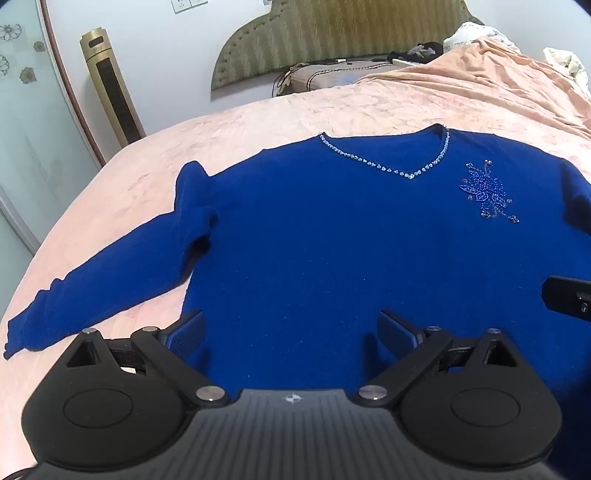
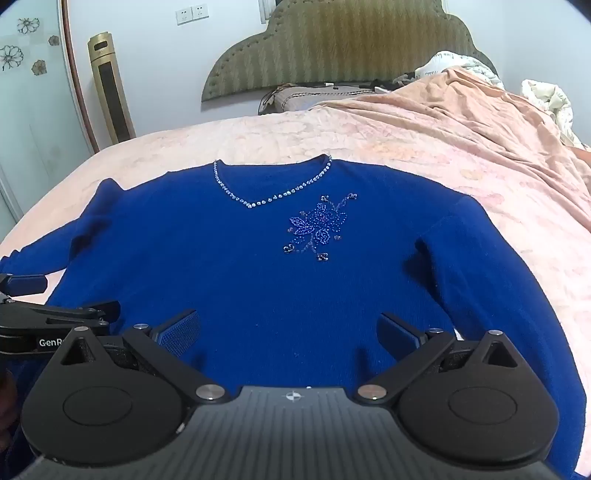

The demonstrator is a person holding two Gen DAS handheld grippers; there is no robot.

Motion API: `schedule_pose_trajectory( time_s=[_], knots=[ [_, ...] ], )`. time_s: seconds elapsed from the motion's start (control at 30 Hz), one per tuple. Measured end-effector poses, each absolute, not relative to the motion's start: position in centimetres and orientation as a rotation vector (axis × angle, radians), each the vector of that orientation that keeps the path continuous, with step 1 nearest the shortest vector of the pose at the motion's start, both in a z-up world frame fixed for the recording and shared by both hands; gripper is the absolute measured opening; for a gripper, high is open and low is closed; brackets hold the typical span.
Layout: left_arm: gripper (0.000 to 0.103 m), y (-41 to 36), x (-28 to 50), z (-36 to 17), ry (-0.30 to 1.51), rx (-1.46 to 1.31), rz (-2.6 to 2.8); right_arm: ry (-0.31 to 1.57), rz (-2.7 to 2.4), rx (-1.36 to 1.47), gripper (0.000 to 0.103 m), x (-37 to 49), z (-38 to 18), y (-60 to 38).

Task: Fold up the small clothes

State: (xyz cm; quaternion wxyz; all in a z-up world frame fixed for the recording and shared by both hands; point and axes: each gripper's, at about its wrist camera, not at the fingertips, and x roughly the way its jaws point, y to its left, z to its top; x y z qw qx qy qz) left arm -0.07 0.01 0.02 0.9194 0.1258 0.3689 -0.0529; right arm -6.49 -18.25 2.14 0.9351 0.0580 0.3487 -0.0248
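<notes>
Two open grippers, left gripper [image 1: 291, 332], right gripper [image 2: 290, 332], one blue sweater [image 2: 258, 277]

Bed covered by a pink patterned bedspread [image 1: 258, 122], lightly creased. A peach blanket [image 2: 461, 122] lies bunched along the right side, rising toward the head end. Behind it, white crumpled bedding [image 2: 546, 99] at the far right edge. Olive-green upholstered headboard [image 2: 332, 48], scalloped outline with stud trim, set against a pale wall. A brownish pillow [image 1: 325, 75] rests at its base, with dark items just beside it, too small to identify. Gold tower air conditioner [image 1: 110, 85] stands upright near the left wall corner. Glass door with flower decals [image 2: 22, 51] at far left. Wall sockets [image 2: 192, 14] above.
</notes>
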Motion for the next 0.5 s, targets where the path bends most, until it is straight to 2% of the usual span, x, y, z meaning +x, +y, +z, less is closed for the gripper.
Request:
schedule_pose_trajectory(
  time_s=[0.5],
  knots=[
    [0.099,-0.59,-0.82,0.12,0.743,0.250,-0.136,0.686,-0.040,0.136,0.103,-7.29,2.14,-18.93]
  ],
)
